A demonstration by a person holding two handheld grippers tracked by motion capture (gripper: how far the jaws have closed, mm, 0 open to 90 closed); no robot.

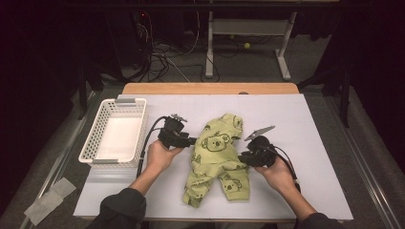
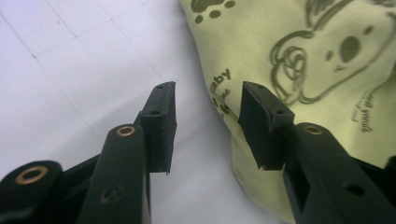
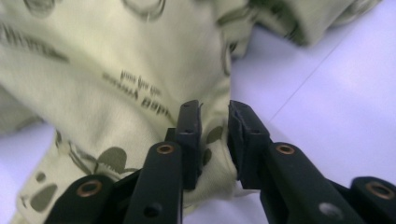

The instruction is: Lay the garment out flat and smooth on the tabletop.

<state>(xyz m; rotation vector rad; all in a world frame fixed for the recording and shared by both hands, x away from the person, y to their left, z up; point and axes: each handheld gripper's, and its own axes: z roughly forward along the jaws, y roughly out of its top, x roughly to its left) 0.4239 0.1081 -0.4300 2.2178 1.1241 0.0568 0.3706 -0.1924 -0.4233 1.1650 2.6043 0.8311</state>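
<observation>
- The green koala garment [image 1: 218, 157] lies on the table [image 1: 310, 157] between both tools.
- Left tool [image 2: 208, 116]: jaws apart, at the garment's edge, gripping nothing.
- Right tool [image 3: 215, 135]: jaws slightly parted, a cloth fold between them.

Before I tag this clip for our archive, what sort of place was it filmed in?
Probably a lab or workshop set up for recording, not a home: a white-covered wooden table, tangled black cables on the grey floor, and a white adjustable desk frame behind. A green koala-print baby garment lies mid-table.
</observation>
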